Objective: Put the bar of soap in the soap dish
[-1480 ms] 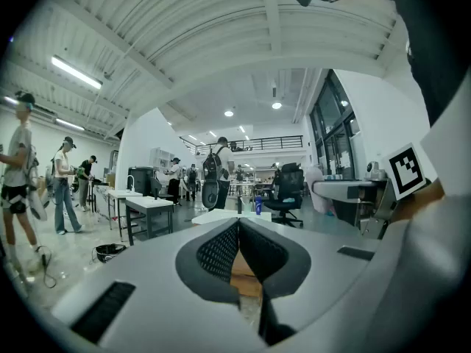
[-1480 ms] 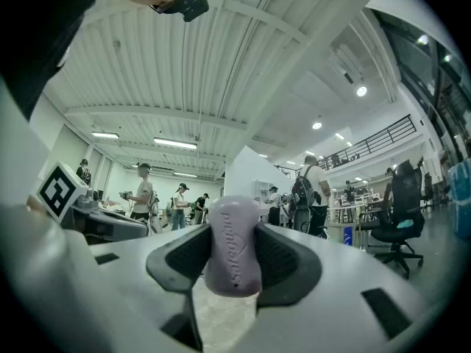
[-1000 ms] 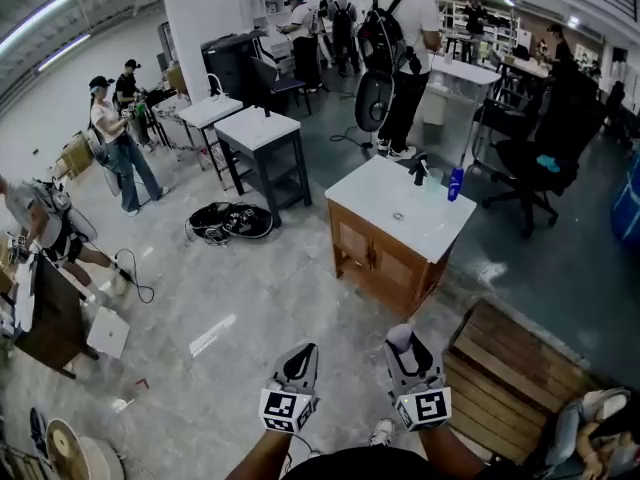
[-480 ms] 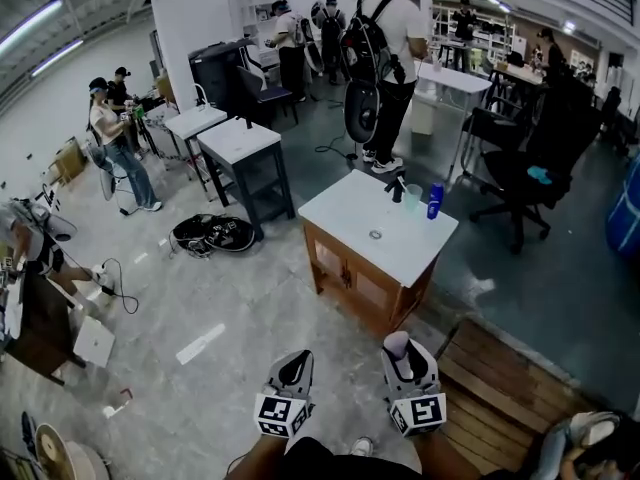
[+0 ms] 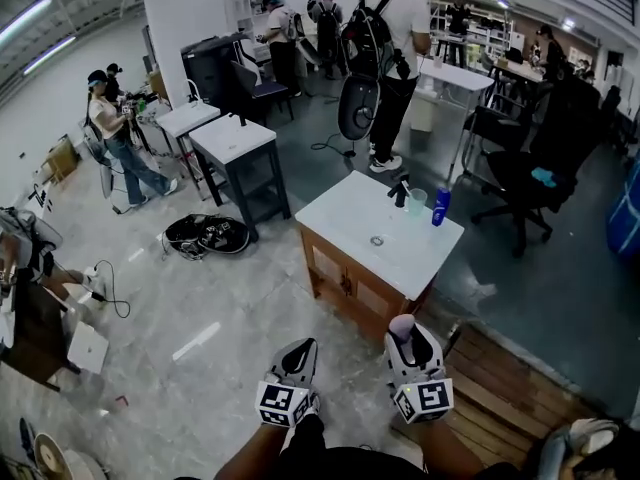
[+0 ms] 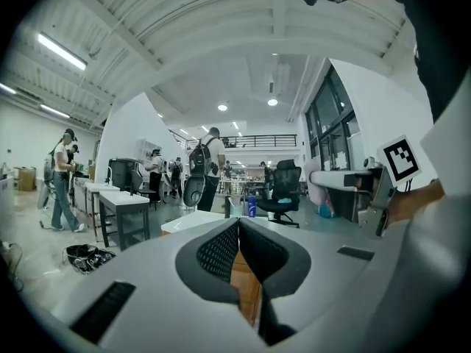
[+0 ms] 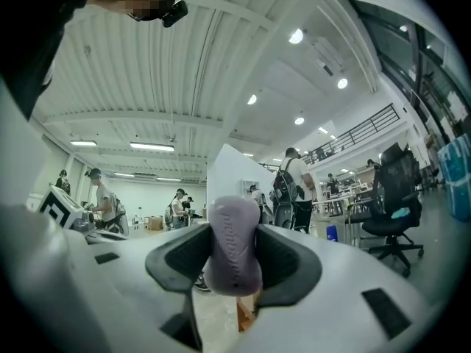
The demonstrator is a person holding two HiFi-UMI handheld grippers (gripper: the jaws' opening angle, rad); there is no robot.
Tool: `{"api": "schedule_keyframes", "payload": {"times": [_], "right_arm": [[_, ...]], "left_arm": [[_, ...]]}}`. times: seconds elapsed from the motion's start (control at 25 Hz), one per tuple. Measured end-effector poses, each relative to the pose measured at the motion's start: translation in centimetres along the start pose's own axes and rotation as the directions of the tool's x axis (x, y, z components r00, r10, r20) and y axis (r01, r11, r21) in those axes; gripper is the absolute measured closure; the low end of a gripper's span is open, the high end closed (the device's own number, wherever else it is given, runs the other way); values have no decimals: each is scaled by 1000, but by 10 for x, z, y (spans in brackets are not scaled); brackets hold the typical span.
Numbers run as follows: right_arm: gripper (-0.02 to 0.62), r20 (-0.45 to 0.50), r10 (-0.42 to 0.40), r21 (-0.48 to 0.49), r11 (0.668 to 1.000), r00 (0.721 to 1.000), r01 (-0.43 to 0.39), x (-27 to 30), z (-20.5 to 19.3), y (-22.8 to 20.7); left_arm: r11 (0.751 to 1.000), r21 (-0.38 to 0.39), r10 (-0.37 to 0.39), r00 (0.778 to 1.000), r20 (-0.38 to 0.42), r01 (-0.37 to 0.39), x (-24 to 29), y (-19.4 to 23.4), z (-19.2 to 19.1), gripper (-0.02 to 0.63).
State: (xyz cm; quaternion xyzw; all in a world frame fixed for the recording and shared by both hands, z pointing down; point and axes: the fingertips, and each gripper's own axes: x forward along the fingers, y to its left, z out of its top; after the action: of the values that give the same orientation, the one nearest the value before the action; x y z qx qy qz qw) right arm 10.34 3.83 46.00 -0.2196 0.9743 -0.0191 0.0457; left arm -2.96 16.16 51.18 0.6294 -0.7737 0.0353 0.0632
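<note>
Soap: a pale purple bar, the soap, stands on end between the pads of the right tool, its rounded top rising above them; raised lettering runs down its face, too soft to read. In the head view it shows as a lilac knob at that tool's tip, low in the picture and held over the floor, well apart from the bench.
Right tool: the right tool is pinching the soap from both sides, dark pads pressed against its flanks; its marker cube faces the head camera.
Left tool: the left tool has its ribbed pads pressed together, meeting along one line; it is held level beside the right tool and points the same way, towards the bench.
Bench: a wooden cabinet with a white top, the bench, stands ahead of both tools with a round drain near the middle of the top.
On the bench: a dark tap at the far edge, a clear cup just beside it, and a blue bottle next to the cup.
Pallet: a slatted wooden pallet lies on the floor to the right of the right tool.
Floor: pale grey floor, with a heap of black round items left of the bench.
Beyond: a dark-framed table with a white top, a black chair, and a person with a backpack standing past the bench.
</note>
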Motion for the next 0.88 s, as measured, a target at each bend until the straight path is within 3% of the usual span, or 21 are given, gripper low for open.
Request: {"api": "schedule_keyframes", "payload": {"times": [0.28,0.68,0.88], "right_arm": [[396,1,-41,-32,999,999,41,78,-1,-9],[397,-55,-127,-34,992,990,125,153,-19,-3],[399,-70,-176,-37,984,982,174,173,-28,-3]], "left_arm": [[996,-72,-41,998,37,43,54,53,30,586],[987,19,-160,985,57,160,120,109,54,586],[983,-6,-182,983,17,182,137,137,43,586]]}}
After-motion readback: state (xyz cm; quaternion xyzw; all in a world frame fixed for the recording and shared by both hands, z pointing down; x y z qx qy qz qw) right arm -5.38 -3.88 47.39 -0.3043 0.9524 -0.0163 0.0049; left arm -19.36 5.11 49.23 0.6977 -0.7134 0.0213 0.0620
